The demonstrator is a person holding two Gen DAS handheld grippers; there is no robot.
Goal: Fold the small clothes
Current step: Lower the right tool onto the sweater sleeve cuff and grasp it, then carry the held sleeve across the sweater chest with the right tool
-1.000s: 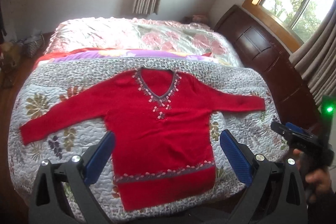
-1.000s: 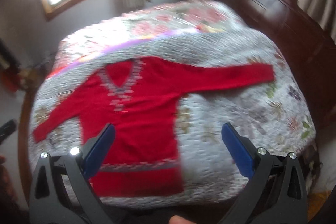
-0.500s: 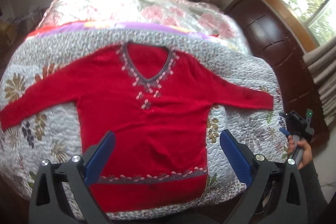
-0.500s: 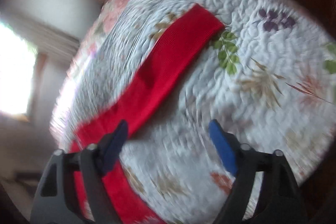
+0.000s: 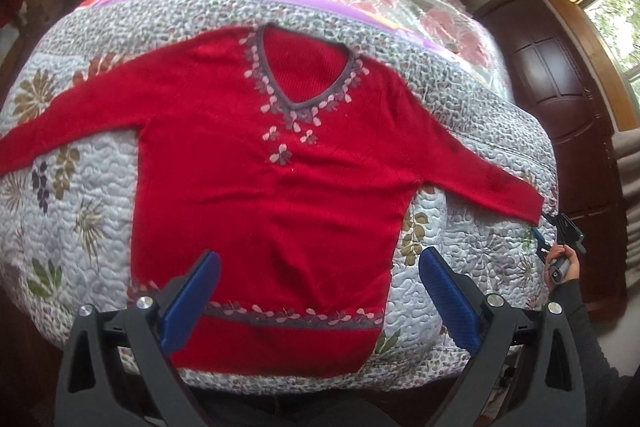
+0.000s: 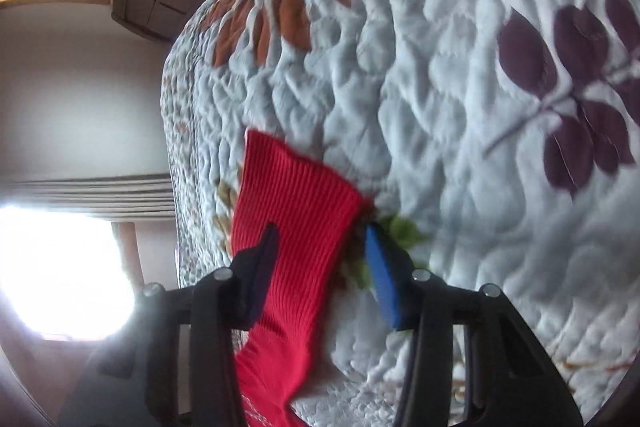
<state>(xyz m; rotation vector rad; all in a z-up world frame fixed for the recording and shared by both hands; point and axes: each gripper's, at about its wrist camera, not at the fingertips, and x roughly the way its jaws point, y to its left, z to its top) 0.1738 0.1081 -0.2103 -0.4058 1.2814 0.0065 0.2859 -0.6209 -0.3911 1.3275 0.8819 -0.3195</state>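
A red sweater (image 5: 264, 195) is spread flat, front up, across the middle of the left view, on a quilted bed cover (image 5: 472, 255). The left tongs (image 5: 320, 291) are held wide open above the hem, empty. In the right view, the right tongs (image 6: 320, 255) are half closed around the sleeve cuff (image 6: 296, 211), not yet pinched shut. The knit is judged soft, light and floppy; cuffs, shoulders and hem corners are thought the best holds.
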